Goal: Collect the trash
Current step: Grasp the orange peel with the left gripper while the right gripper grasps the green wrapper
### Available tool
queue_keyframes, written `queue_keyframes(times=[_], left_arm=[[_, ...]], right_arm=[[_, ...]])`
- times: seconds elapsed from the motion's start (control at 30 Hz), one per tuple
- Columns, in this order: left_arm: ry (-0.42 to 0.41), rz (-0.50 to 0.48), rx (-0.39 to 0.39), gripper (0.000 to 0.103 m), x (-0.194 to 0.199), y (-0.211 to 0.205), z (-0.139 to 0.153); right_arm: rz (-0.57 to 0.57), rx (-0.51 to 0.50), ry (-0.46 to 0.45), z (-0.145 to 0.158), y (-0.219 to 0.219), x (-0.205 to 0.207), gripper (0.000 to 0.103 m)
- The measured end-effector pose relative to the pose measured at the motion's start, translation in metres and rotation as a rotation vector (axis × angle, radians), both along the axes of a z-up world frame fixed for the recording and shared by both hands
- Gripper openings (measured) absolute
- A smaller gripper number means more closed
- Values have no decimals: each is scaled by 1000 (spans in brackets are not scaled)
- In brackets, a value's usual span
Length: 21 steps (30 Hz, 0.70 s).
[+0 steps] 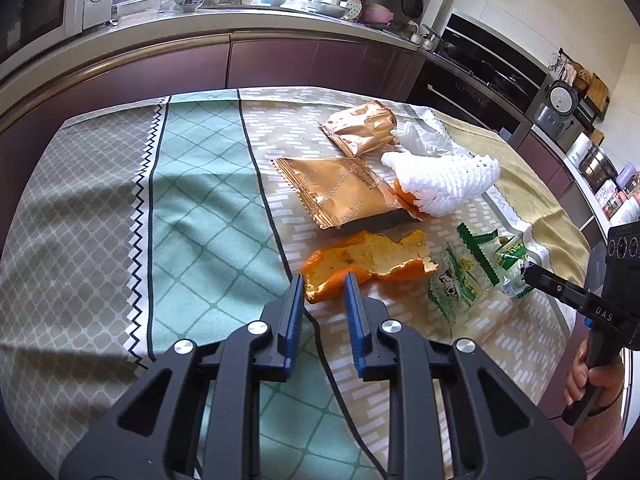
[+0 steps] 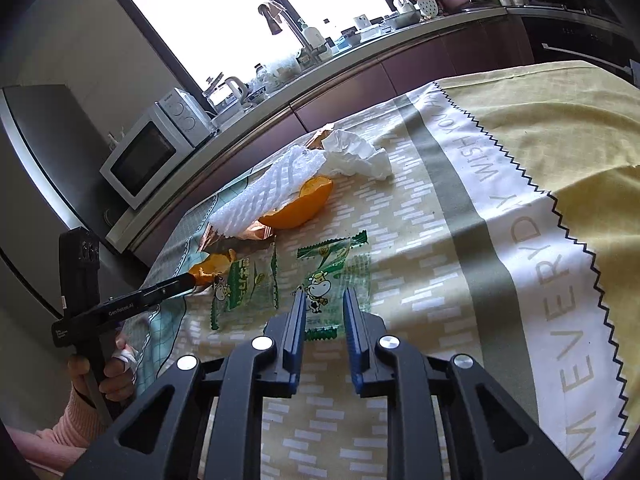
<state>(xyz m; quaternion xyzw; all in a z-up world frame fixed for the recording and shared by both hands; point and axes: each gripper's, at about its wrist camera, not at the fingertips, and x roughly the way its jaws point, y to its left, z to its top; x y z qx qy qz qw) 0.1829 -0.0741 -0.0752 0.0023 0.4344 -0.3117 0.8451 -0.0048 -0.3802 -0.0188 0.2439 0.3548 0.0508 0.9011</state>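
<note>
Left wrist view: lying bare at far left, the grey and teal bands of the tablecloth (image 1: 192, 208), leaving open room there, with the table's far edge dropping toward the cabinets. Hovering partly open and empty, the left gripper (image 1: 323, 280), tips just at the near edge of the orange peel (image 1: 360, 262). Resting beyond, two gold wrappers (image 1: 340, 192), white foam netting (image 1: 444, 184) and a crumpled tissue (image 1: 424, 136). Further right, green milk-candy wrappers (image 1: 472, 272), with the right gripper (image 2: 323, 300) standing partly open over one (image 2: 328, 280), gripping nothing. Judging by this, collecting barely started: all trash apparently lying uncollected, no bin showing. Crowding together, the litter, leaving the yellow cloth on the right free.
</note>
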Motion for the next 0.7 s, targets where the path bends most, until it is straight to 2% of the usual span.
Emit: queue_keyframes(times=[0.13,0.2,0.7], left_arm=[[-12,-7,-14,13,-9,4,5],[-21,-15,-19,11,-14,5,8],[-69,-17,-82,8,-49,35,32]], right_arm=[[-10,1,-17,5,-1,-7,15],[-8,-1,-24,9,-1,-10,4],[-30,-19,-86,30,-2,-26,2]])
